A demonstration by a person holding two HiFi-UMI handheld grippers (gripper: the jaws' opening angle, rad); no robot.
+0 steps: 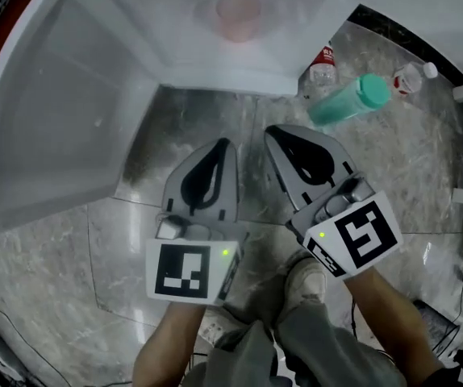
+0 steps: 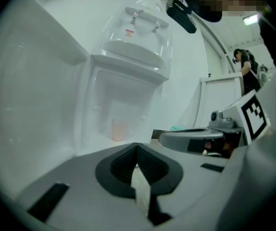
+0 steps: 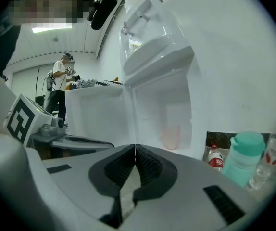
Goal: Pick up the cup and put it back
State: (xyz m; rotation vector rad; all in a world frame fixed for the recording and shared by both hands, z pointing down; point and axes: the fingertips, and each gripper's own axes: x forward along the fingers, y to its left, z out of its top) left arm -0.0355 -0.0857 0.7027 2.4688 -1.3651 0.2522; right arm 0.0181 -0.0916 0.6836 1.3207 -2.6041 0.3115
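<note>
**Q:** Entry one: the cup [image 1: 238, 14]. Where is it recorded?

**A:** Pale pink and upright. It is set inside the lower recess [image 1: 284, 55] of a white dispenser cabinet, well ahead of both sets of fingertips and touched by neither.

**Q:** How are the fingers listed?

**A:** The left gripper [image 1: 222, 145] has its ridged pads pressed together with nothing between them. The right gripper [image 1: 273, 134] is listed the same, closed and empty.

**Q:** What is the step in hand, and how is it done well?

**A:** It is judged to be the approach.
- One pair of fingers should be parted before the recess is entered, wide enough to pass either side of the cup.
- The cup is best taken at mid-height and kept level.
- It should be squeezed lightly, since thin plastic is likely to buckle.
- The recess walls beside the fingers should be kept clear.

**Q:** What is shown in one view and not another?

**A:** Only the head view records these:
- the open door [image 1: 54, 119], off the outer side of the left fingers
- the marble floor [image 1: 135, 240] beneath the fingers

A teal bottle [image 1: 348, 99] and two clear bottles [image 1: 322, 63] are noted off the outer side of the right fingers, and they show plainly in the right gripper view as well.

Only the gripper views record these:
- the taps [image 2: 145, 16] high above the fingertips
- a person [image 3: 58, 85] standing far behind
</note>
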